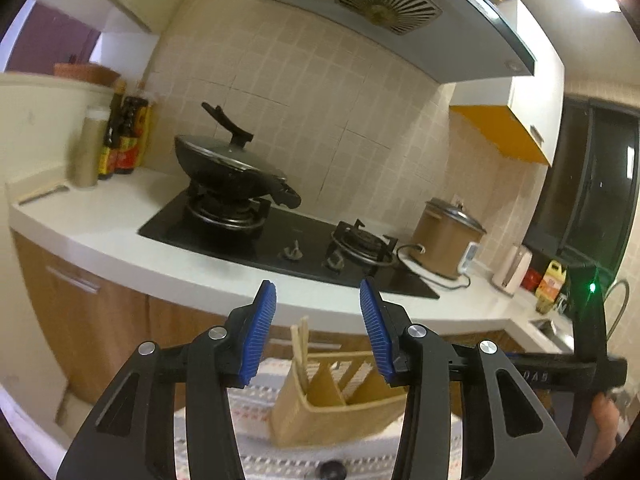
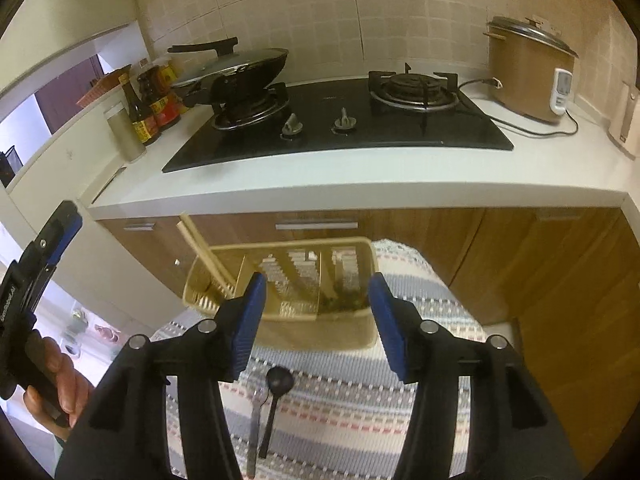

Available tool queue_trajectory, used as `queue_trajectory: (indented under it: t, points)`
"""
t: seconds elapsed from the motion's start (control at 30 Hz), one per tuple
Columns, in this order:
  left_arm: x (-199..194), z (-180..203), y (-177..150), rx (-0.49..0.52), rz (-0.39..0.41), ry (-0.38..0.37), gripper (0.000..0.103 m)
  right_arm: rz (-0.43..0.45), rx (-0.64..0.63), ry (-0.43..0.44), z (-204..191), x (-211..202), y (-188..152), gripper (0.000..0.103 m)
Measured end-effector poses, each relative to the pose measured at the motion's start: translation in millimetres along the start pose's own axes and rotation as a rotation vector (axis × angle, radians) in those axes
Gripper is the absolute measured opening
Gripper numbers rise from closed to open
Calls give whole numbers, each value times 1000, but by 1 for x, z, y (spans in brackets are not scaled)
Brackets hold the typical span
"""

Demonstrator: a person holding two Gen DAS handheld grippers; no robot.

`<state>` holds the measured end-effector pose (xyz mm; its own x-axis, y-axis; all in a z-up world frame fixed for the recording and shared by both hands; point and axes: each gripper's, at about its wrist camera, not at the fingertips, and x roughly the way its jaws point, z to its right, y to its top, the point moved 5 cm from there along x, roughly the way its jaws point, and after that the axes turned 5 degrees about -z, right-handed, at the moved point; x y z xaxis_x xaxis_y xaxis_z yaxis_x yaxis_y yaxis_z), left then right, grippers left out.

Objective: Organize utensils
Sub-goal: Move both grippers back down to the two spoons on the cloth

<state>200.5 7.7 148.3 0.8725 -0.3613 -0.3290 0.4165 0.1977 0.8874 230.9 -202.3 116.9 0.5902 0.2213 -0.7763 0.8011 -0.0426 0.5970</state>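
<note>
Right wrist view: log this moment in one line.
right tool: open, empty | caddy: chopsticks inside | black spoon: on cloth | left tool: open, empty

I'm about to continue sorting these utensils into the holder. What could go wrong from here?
The black spoon lies flat on the striped cloth, tight against another utensil; the open right claw may catch both or snag fabric. The chopsticks lean out of the beige holder, so a bump could tip them.

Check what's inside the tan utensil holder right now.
The utensil holder has chopsticks leaning out of its left compartment and something dark low in the right one. The middle compartments look empty, though the front wall hides their bottoms.
</note>
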Motion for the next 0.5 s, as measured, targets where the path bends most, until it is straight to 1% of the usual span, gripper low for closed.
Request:
queue_trajectory:
  t: [0.03, 0.1, 0.17, 0.23, 0.27, 0.3, 0.37, 0.47, 0.5]
  points:
    - [-6, 2, -2, 14, -6, 6, 44, 1, 8, 9, 0, -5, -4, 50]
    - [-14, 5, -9, 38, -53, 16, 44, 2, 14, 21, 1, -12, -11, 50]
    - [-16, 7, -19, 48, -107, 5, 44, -4, 14, 23, 1, -17, -18, 50]
    - [-13, 7, -35, 52, -198, -12, 44, -17, 1, 35, -2, -19, -31, 50]
    - [-8, 6, -47, 42, -267, -29, 44, -25, -10, 37, -4, -19, -37, 50]
    - [-3, 4, -56, 33, -317, -38, 44, -31, -18, 37, -6, -19, -42, 50]
    - [13, -2, -86, 6, -475, -56, 44, -55, -33, 45, -9, -15, -59, 50]
    - [33, -12, -128, 0, -640, -40, 44, -94, -36, 67, -9, -7, -79, 50]
    - [37, -14, -138, 6, -667, -35, 44, -110, -32, 71, -7, -3, -87, 50]
